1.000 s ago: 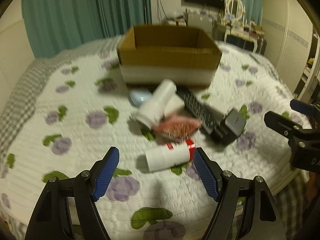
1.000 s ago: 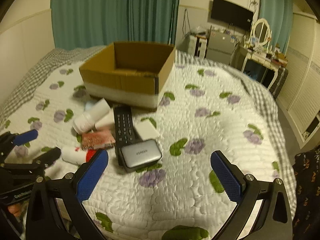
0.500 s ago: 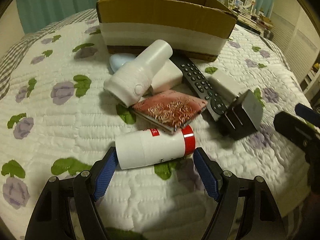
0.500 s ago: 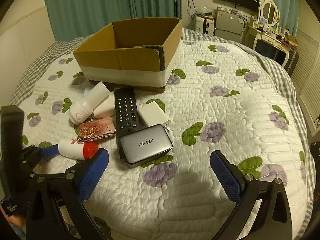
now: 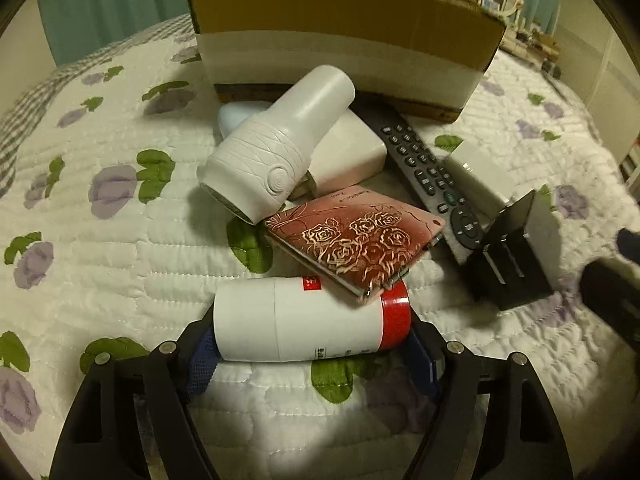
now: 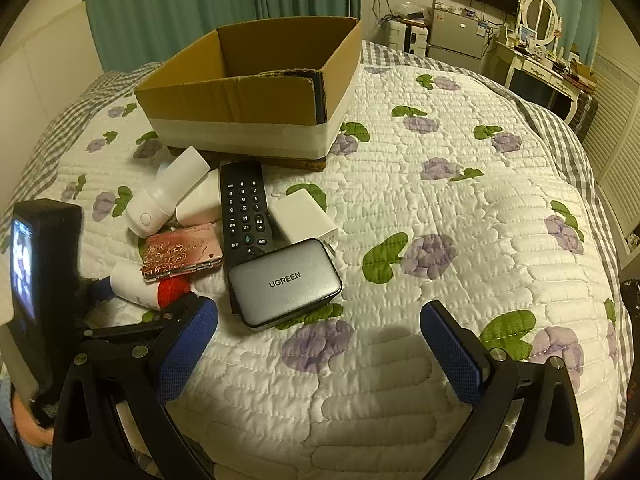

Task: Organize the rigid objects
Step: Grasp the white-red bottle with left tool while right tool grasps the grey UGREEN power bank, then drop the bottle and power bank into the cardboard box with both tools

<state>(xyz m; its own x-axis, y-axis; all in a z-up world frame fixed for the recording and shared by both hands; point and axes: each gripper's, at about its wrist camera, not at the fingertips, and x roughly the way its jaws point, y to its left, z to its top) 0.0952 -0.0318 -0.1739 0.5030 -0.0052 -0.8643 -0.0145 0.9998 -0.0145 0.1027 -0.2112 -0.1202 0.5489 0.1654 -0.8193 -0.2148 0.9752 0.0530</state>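
A white bottle with a red cap (image 5: 308, 322) lies on its side on the quilt, between the two blue pads of my left gripper (image 5: 310, 356); the jaws flank its ends and look wide, contact unclear. It also shows in the right wrist view (image 6: 148, 286). A pink rose-patterned case (image 5: 356, 244) leans on the bottle. Behind lie a white lint shaver (image 5: 280, 144), a black remote (image 5: 424, 168), a grey UGREEN charger (image 6: 286, 280) and a white adapter (image 6: 302, 218). An open cardboard box (image 6: 256, 92) stands behind them. My right gripper (image 6: 320, 344) is open and empty above bare quilt.
The bed has a white quilt with purple flowers (image 6: 432, 256) and a checked border. A dresser with a mirror (image 6: 540, 12) and a small fridge stand at the back right. Teal curtains hang behind the box.
My left gripper has moved forward and down until the red-capped bottle lies between its pads. The right gripper has lowered slightly and stays open.
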